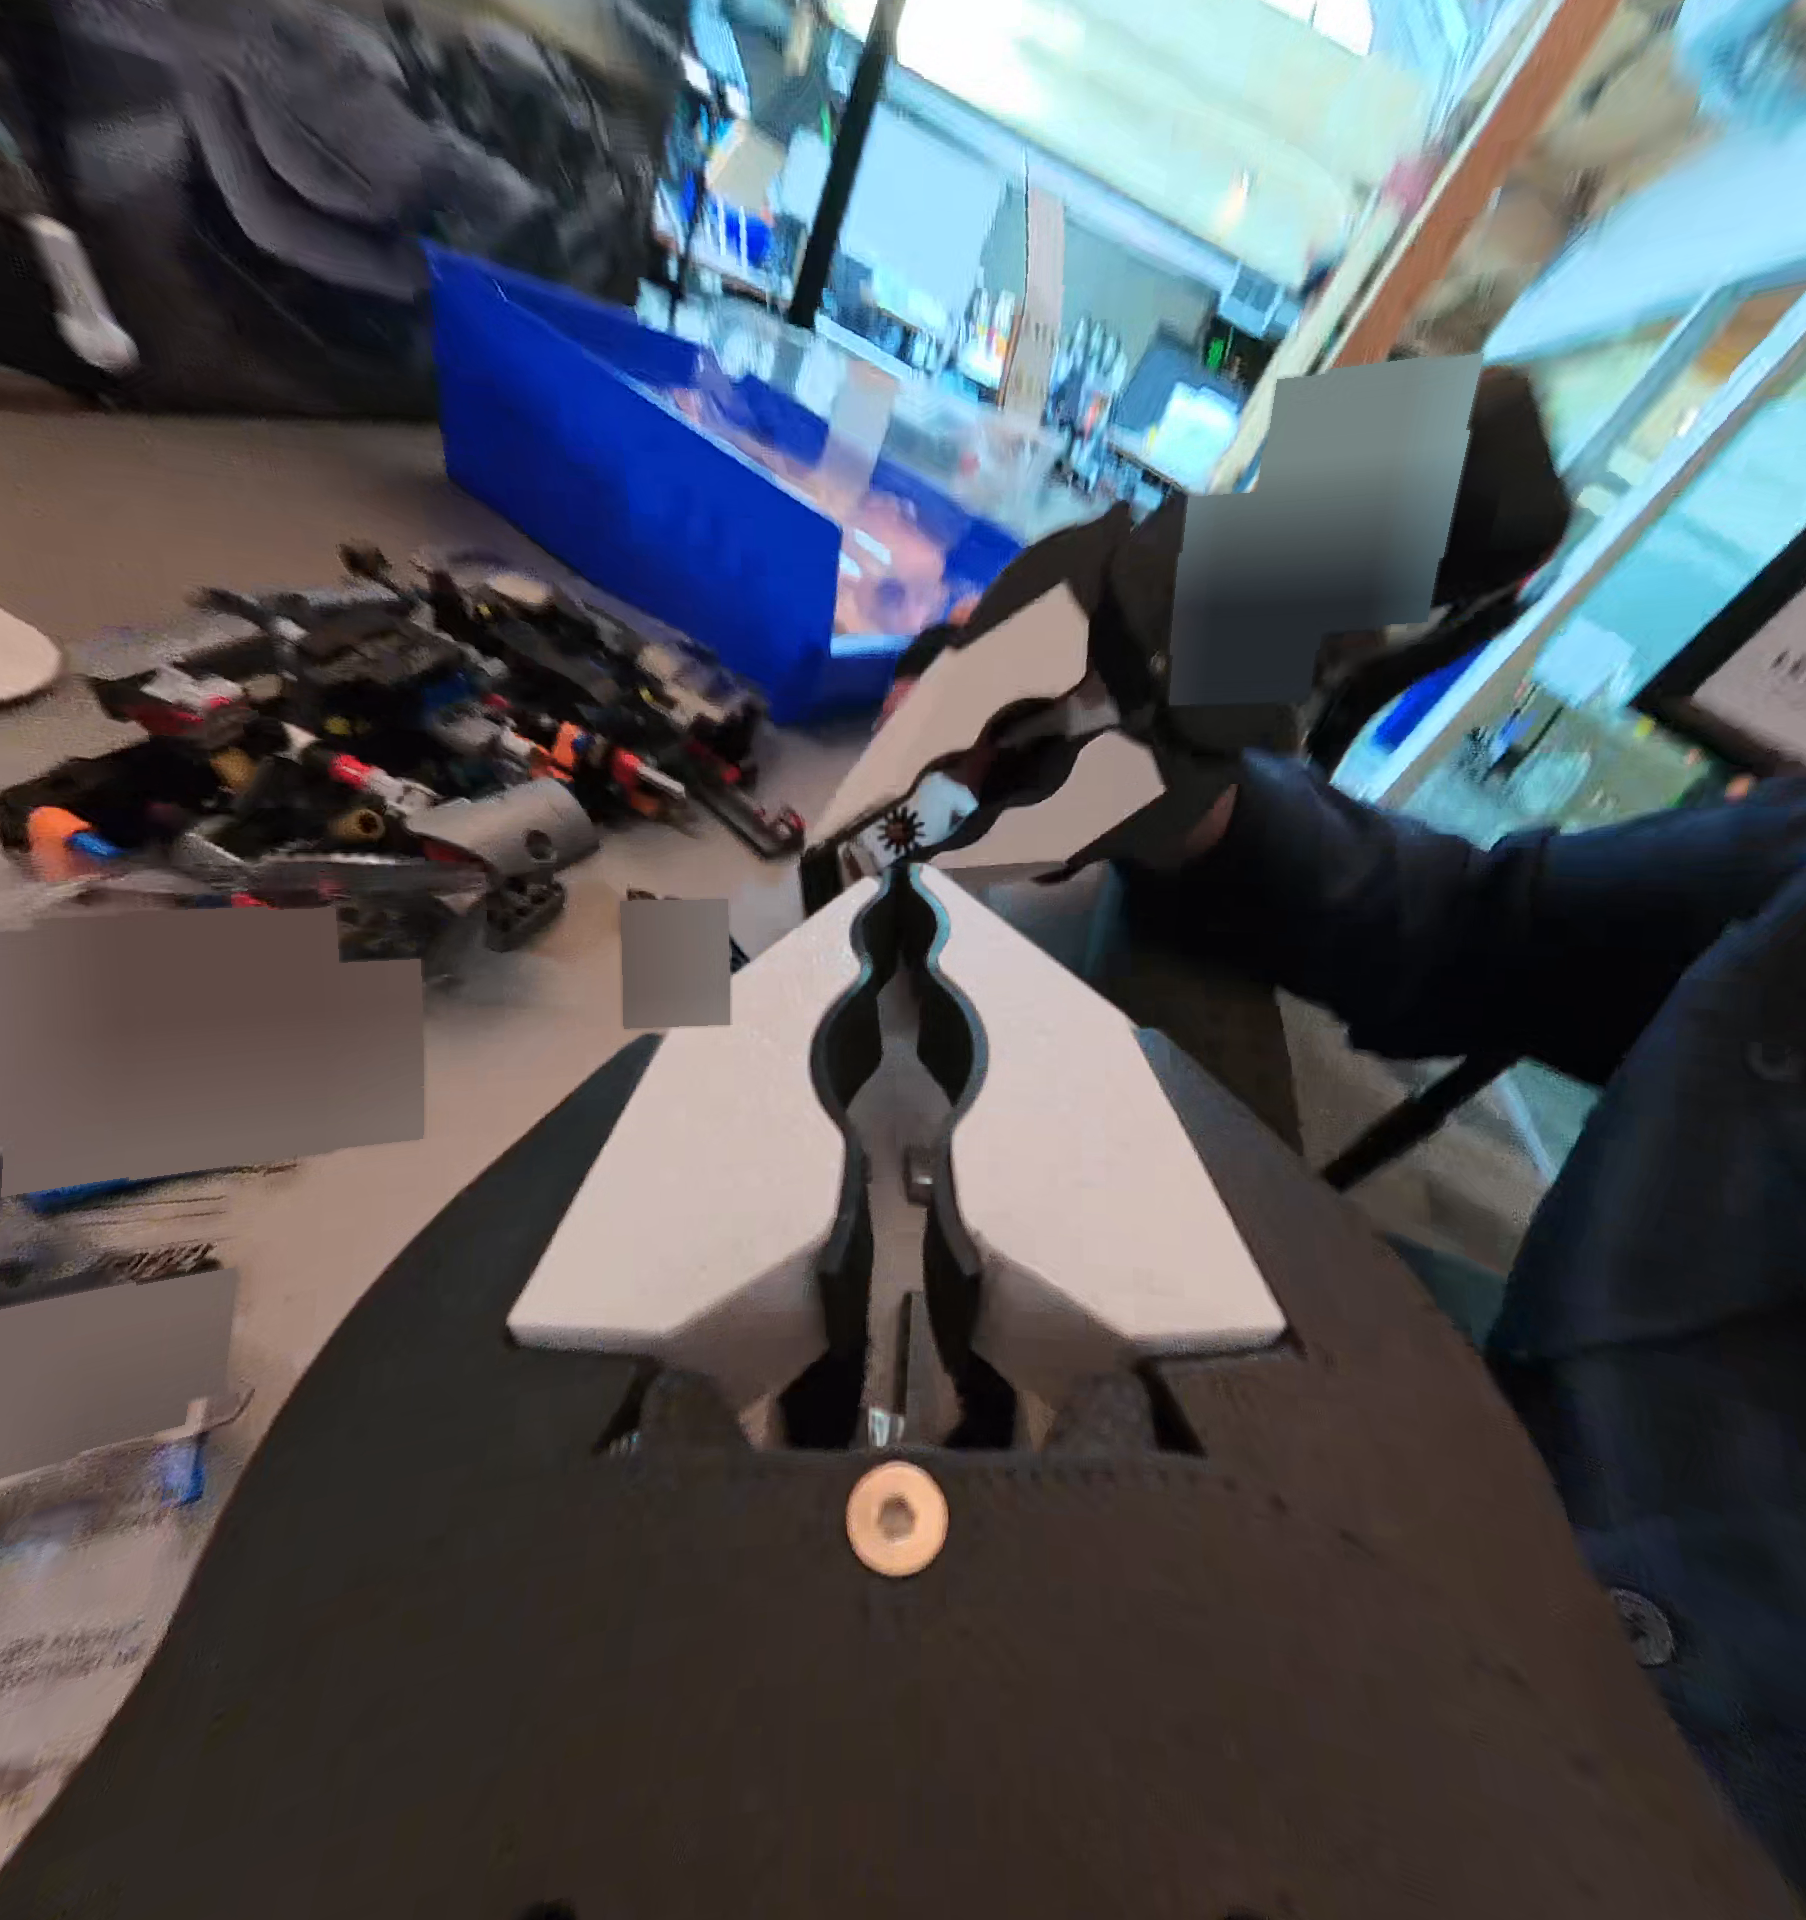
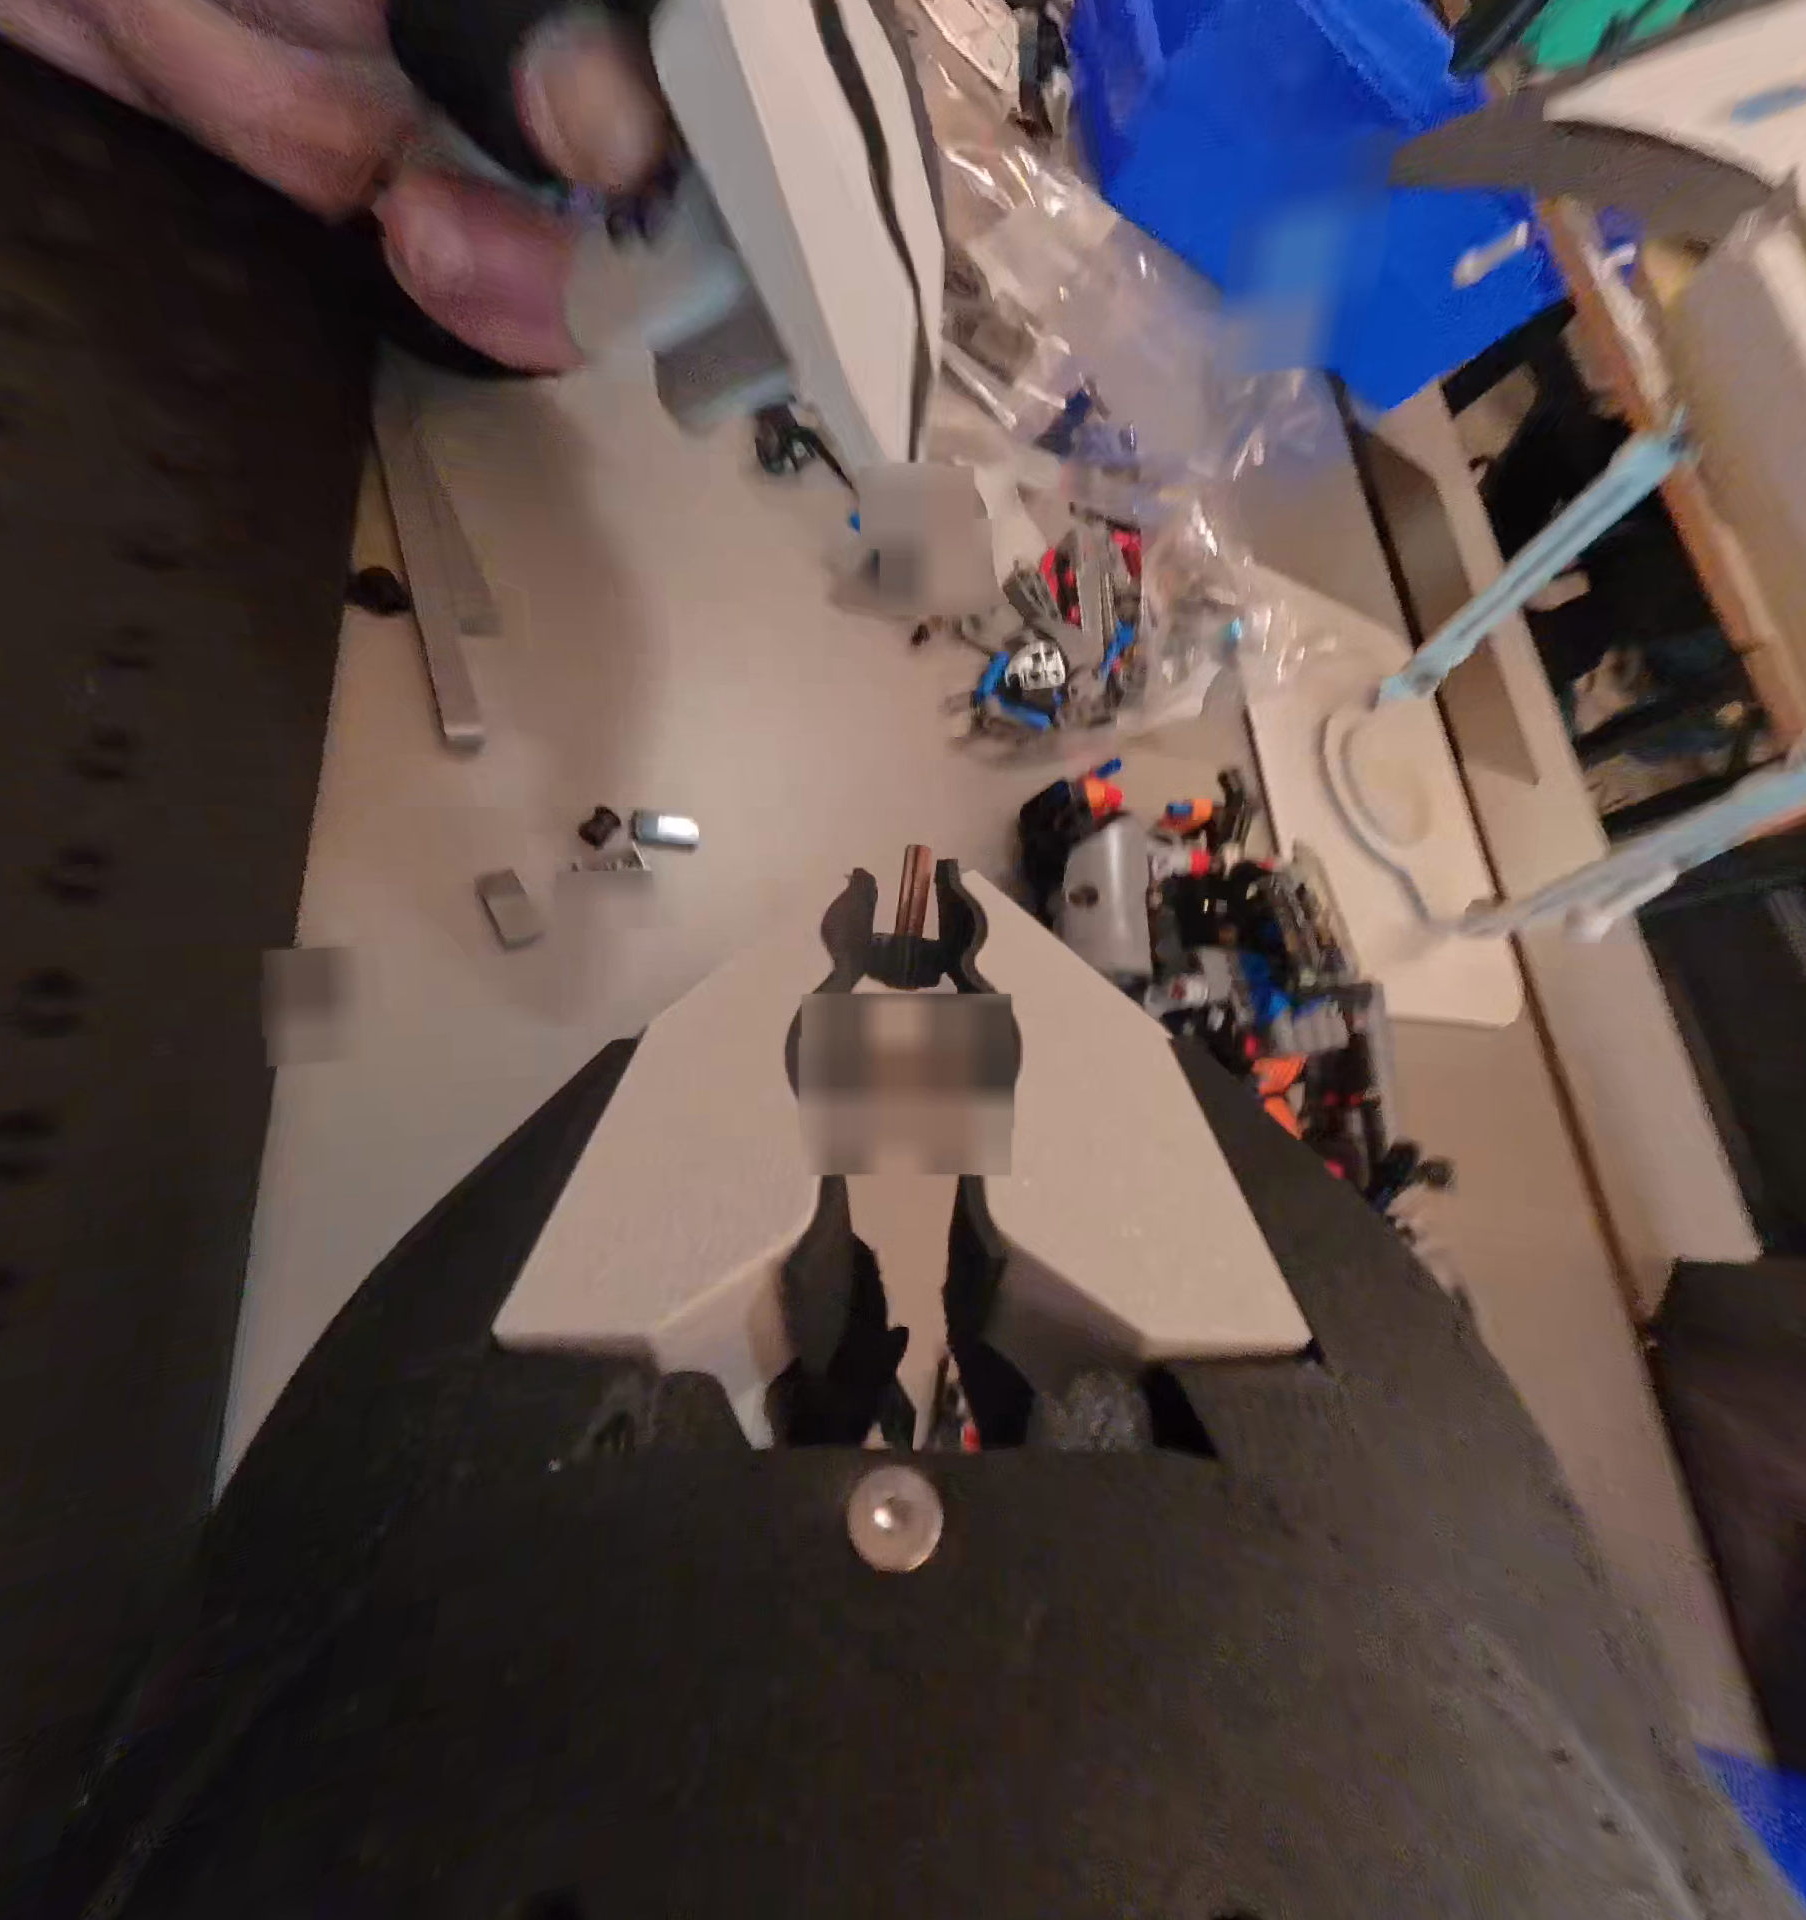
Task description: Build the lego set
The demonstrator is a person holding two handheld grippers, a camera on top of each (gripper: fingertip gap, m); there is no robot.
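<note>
My right gripper (image 2: 904,914) is shut on a small black gear (image 2: 904,958) with a brown axle (image 2: 917,891) that sticks out forward past the fingertips. In the left wrist view the right gripper (image 1: 883,844) shows the gear (image 1: 901,828) end on. My left gripper (image 1: 904,885) is shut, and its tips sit just below that gear. It also shows at the top of the right wrist view (image 2: 901,436), held by a hand (image 2: 442,239). The part-built lego model (image 1: 359,748), black and grey with orange and red bits, lies on the table (image 2: 670,675); it also shows in the right wrist view (image 2: 1252,966).
A blue bin (image 1: 618,488) stands behind the model. Clear bags of loose parts (image 2: 1086,603) lie near the bin (image 2: 1273,187). Small grey pieces (image 2: 662,829) (image 2: 509,909) and a long grey beam (image 2: 442,582) lie on the table. A person's dark sleeve (image 1: 1501,935) is at right. One gripper's finger ends stand about 6 cm off the other's.
</note>
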